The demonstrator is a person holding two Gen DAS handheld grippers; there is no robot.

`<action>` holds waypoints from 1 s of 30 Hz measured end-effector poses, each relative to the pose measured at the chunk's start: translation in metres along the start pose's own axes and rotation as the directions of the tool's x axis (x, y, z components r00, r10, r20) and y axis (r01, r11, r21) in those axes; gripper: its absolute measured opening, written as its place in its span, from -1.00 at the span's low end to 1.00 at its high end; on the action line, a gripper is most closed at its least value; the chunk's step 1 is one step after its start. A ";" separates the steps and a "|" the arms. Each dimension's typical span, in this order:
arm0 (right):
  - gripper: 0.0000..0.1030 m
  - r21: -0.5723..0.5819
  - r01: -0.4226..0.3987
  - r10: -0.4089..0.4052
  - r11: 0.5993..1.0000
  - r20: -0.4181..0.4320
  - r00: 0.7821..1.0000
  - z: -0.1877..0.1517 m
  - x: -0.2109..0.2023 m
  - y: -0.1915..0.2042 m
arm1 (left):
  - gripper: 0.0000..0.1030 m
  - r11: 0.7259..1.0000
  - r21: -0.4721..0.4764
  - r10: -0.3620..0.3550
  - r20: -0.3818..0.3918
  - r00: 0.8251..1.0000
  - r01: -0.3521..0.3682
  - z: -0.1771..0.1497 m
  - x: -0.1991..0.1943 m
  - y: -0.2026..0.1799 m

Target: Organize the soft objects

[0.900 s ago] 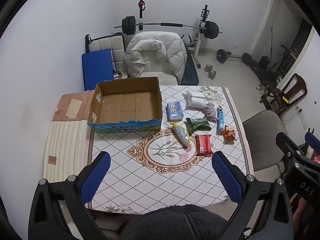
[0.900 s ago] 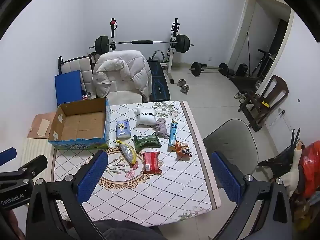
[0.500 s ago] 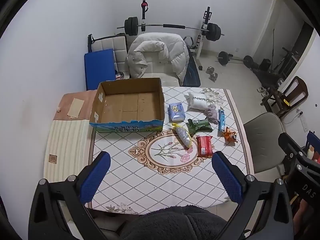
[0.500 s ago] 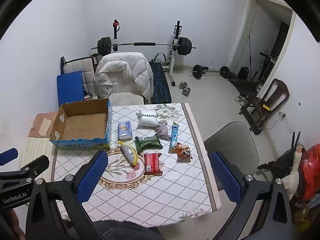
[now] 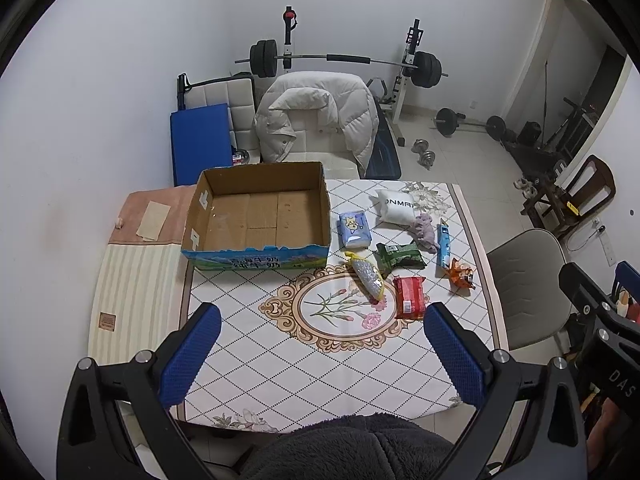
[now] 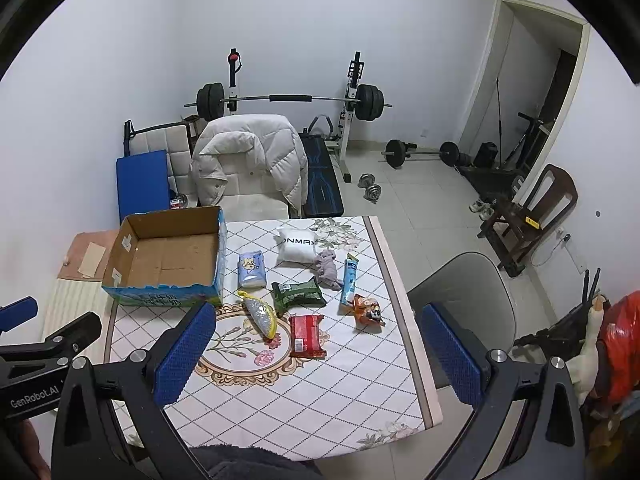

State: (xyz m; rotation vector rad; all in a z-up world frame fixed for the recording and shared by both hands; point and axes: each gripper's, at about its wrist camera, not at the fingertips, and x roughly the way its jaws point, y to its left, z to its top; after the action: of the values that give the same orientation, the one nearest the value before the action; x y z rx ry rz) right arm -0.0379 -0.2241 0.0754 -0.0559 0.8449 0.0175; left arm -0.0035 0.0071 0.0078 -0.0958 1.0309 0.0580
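An open empty cardboard box (image 5: 260, 216) (image 6: 168, 260) stands at the table's far left. Right of it lie soft items: a blue tissue pack (image 5: 354, 230) (image 6: 252, 270), a white pillow pack (image 5: 396, 206) (image 6: 298, 246), a grey plush (image 5: 426, 230) (image 6: 328, 268), a green pouch (image 5: 400, 258) (image 6: 298, 296), a silver-yellow bag (image 5: 366, 274) (image 6: 262, 316), a red pack (image 5: 410, 296) (image 6: 306, 336), a blue tube (image 5: 442, 244) (image 6: 350, 280) and an orange wrapper (image 5: 462, 274) (image 6: 368, 308). My left gripper (image 5: 320, 352) and right gripper (image 6: 316, 356) are open and empty, high above the table's near edge.
A patterned cloth covers the table (image 5: 320, 360). A chair with a white jacket (image 5: 320, 120) stands behind it, a grey chair (image 5: 528, 280) at the right. A striped mat (image 5: 132, 292) lies at the left. Weight bench and dumbbells (image 6: 370, 190) are beyond.
Both grippers have drawn back and up slightly; the table and its items sit a little lower in both views. Nothing on the table has moved.
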 end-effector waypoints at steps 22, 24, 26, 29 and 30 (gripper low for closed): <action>1.00 -0.005 0.006 -0.006 1.000 0.006 1.000 0.000 -0.005 0.005 | 1.00 1.000 0.000 0.001 0.023 1.000 -0.001 0.004 -0.006 0.004; 1.00 -0.004 0.005 -0.005 1.000 0.007 1.000 0.001 -0.007 0.005 | 1.00 1.000 -0.001 0.001 0.023 1.000 -0.001 0.005 -0.006 0.004; 1.00 -0.005 0.006 -0.006 1.000 0.006 1.000 0.001 -0.006 0.005 | 1.00 1.000 0.000 0.000 0.023 1.000 0.000 0.005 -0.006 0.004; 1.00 -0.005 0.006 -0.006 1.000 0.006 1.000 0.001 -0.006 0.005 | 1.00 1.000 -0.001 0.001 0.024 1.000 -0.001 0.005 -0.006 0.004; 1.00 -0.005 0.005 -0.005 1.000 0.006 1.000 0.000 -0.006 0.005 | 1.00 1.000 0.000 0.000 0.024 1.000 0.000 0.004 -0.006 0.004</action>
State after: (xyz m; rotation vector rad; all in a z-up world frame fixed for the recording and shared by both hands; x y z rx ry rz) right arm -0.0416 -0.2188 0.0797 -0.0628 0.8391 0.0152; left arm -0.0034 0.0118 0.0146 -0.0951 1.0072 0.0594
